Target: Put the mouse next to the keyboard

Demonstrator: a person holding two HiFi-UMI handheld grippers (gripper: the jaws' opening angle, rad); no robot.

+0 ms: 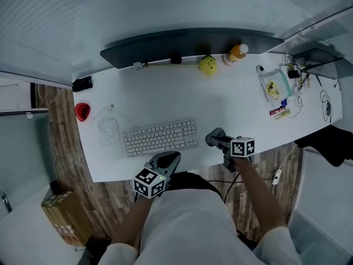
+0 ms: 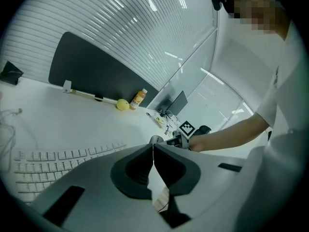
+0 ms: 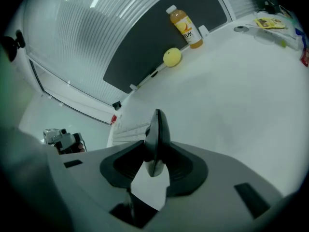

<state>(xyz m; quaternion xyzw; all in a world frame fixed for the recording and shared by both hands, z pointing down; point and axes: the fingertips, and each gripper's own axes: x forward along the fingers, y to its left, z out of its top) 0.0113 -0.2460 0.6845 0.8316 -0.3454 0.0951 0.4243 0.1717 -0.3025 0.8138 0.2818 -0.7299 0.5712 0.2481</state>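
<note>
So the big white desk [image 1: 165,93] fills most of my head view, with a long dark panel [image 1: 187,43] standing along its far edge. The white keyboard [image 1: 161,137] lies flat near the front edge, a bit left of centre.

My left gripper [image 2: 153,151] sits at the front edge of the desk, just below the keyboard's right half. Its jaws are pressed together with nothing between them.

My right gripper [image 3: 155,151] is just off the keyboard's right end and angled down at the desk. It's clamped on the mouse [image 3: 157,134], which is dark, turned up on its edge and pinched by its sides. That puts the mouse just beside the keyboard's right end, but I can't tell if it's touching the desktop.

Small stuff at the back by the panel: an orange bottle [image 1: 236,54] standing upright and a yellow ball [image 1: 207,65] just left of it. There's a little red thing [image 1: 82,111] at the desk's left edge.
</note>
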